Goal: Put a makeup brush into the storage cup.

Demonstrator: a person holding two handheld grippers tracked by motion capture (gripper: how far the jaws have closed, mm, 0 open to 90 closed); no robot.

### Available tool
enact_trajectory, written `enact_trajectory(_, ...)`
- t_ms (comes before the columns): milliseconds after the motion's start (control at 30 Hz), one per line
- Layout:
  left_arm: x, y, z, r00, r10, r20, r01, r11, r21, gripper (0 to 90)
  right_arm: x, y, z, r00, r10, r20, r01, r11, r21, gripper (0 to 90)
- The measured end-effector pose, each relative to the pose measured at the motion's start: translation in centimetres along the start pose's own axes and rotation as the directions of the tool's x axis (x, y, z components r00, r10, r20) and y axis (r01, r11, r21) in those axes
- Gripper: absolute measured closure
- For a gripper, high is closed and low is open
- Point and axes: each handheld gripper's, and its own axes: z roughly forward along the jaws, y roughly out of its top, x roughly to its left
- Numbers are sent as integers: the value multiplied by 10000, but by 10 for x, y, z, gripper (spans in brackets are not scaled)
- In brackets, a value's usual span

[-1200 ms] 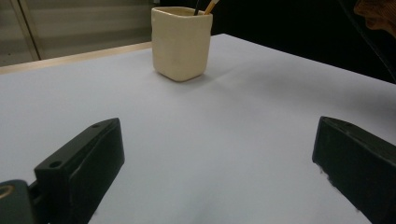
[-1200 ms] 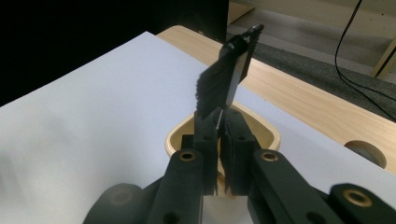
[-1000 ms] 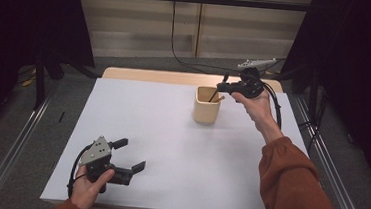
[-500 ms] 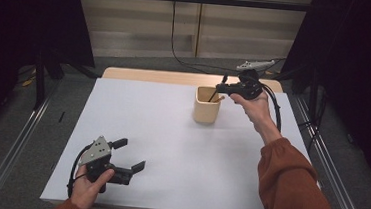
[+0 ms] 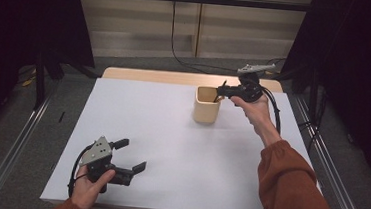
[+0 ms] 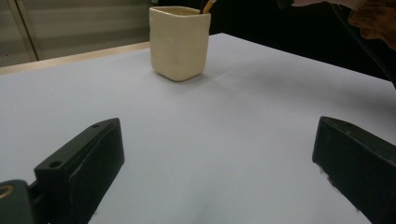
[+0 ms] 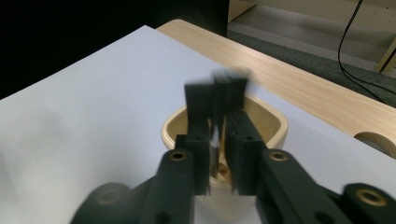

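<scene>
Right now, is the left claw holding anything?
No. In the left gripper view the left claw stands wide open over bare white table, with the cream cup far off and nothing between its jaws.

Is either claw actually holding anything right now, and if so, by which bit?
The left claw is open and holds nothing. The right claw, over the cream cup, has just been opening around a thin wooden stick near its top; any remaining grip cannot be told.

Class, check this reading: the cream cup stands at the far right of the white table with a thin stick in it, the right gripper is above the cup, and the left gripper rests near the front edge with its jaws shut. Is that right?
Not quite. The left gripper has its jaws wide open with nothing between them, as the left gripper view shows. The rest holds: the cream cup stands at the far right of the white table with a thin stick in it, and the right gripper is above it.
</scene>
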Motion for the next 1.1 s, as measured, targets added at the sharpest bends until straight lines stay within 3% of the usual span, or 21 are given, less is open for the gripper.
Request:
enact_trajectory(500, 2, 1, 3, 10000, -19, -7, 19, 10000, -14, 22, 2, -1, -1, 9999, 31, 109, -24, 9981, -609, 351)
enact_trajectory(1100, 5, 1, 3, 9998, -161, -123, 161, 9999, -23, 22, 3, -4, -8, 9999, 144, -73, -152, 9931, -1160, 114)
